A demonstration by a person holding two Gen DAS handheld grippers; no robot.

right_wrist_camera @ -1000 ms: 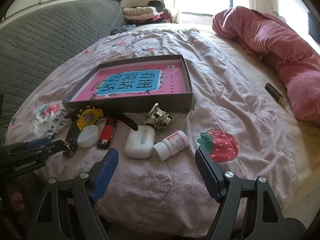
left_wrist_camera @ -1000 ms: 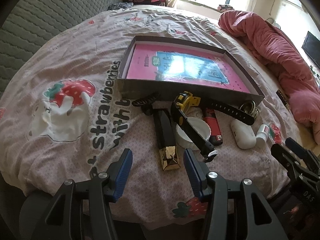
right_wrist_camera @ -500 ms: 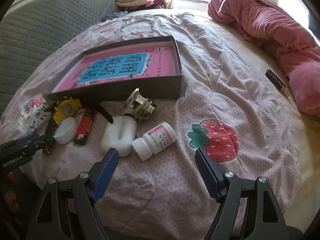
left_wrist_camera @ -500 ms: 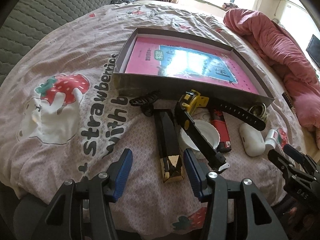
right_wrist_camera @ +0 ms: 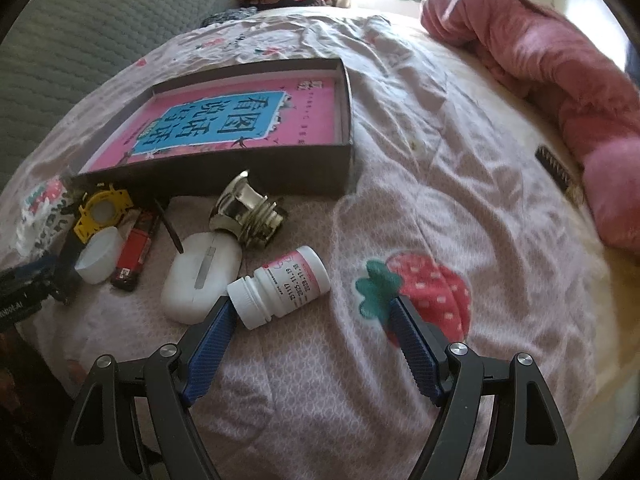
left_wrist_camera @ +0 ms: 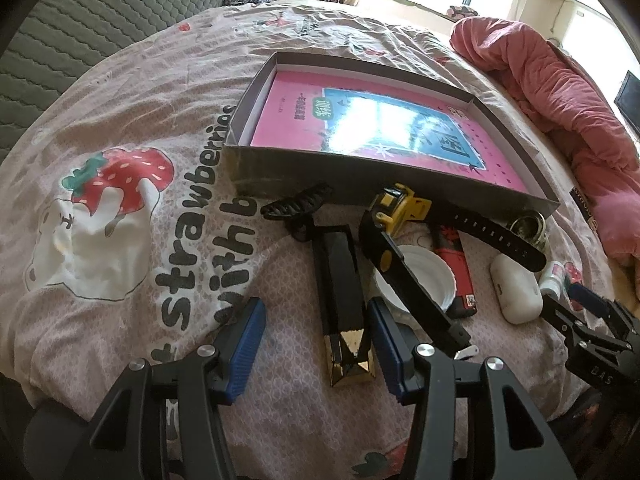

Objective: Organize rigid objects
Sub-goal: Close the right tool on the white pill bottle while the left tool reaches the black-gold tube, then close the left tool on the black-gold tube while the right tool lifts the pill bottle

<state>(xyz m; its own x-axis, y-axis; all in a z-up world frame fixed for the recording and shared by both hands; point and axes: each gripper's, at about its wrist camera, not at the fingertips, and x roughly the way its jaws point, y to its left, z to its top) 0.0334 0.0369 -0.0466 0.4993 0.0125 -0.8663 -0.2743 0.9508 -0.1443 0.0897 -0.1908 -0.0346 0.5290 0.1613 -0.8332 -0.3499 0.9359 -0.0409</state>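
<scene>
**Both grippers spread wide over the clutter on the bed**

The left gripper [left_wrist_camera: 316, 334] has its blue-padded fingers [left_wrist_camera: 246, 330] wide apart with nothing between them clamped. The gold-tipped end of a long black box [left_wrist_camera: 344, 304] lies in the gap, close to the right-hand pad, though contact cannot be told. Just right of that box, a black-strapped watch with a yellow case [left_wrist_camera: 404, 248] lies across a white round lid [left_wrist_camera: 424, 276]. Past these sit a red lighter [left_wrist_camera: 456, 264], a white earbud case [left_wrist_camera: 516, 288] and a black hair clip [left_wrist_camera: 298, 202].

The right gripper [right_wrist_camera: 310, 330] is likewise spread open and empty. Its left pad [right_wrist_camera: 210, 340] sits at the cap end of a white pill bottle [right_wrist_camera: 286, 286] lying on its side; the bottle's body reaches into the gap. Just beside the bottle lies the earbud case, and beyond it a shiny metal fitting [right_wrist_camera: 248, 214].

All these small things rest on a strawberry-printed bedsheet [right_wrist_camera: 420, 184], along the near wall of a shallow dark box [right_wrist_camera: 248, 178] that holds a pink book [right_wrist_camera: 236, 122]. A pink blanket [right_wrist_camera: 552, 68] is heaped at the far right, well apart from the box.
</scene>
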